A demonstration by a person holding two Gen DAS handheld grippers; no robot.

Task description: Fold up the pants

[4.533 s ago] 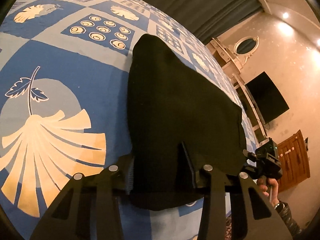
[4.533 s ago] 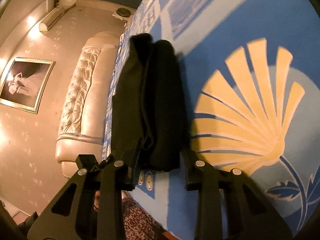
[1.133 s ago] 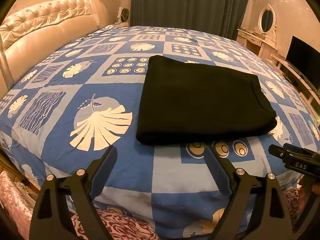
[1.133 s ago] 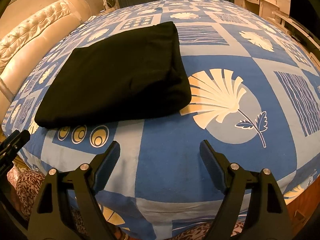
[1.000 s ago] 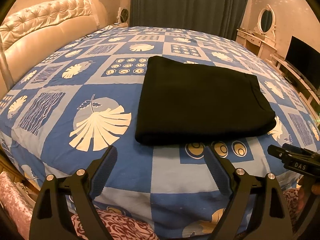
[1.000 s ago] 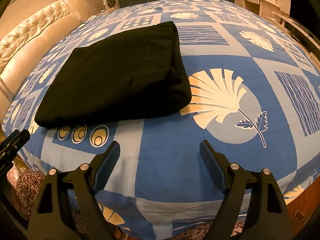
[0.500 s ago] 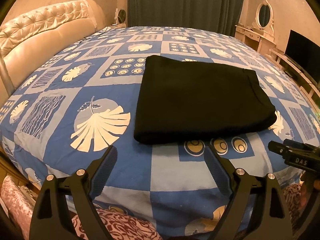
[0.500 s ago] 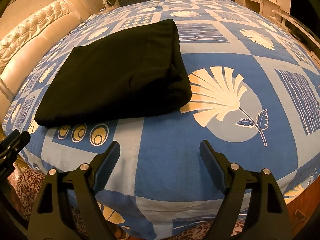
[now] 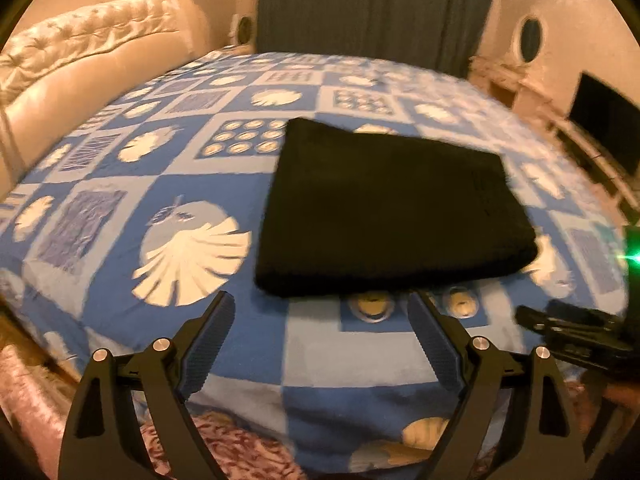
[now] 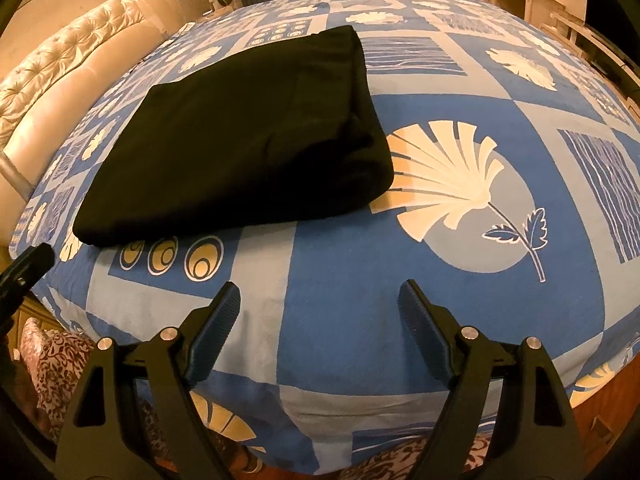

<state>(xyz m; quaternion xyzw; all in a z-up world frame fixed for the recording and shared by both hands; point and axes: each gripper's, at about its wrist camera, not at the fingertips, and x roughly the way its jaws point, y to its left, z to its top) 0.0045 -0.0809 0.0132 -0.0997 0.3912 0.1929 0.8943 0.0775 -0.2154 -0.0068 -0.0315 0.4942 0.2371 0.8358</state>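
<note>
Item: black pants, folded into a flat rectangle, lying on the bed toward its near edge, on the blue patterned cover. My left gripper: released, jaws wide, holding nothing, short of the pants. My right gripper: likewise released, empty, over bare cover beside the fold.

A home bedroom: a bed with tufted headboard, dark curtains, an oval-mirrored dressing table, a television
</note>
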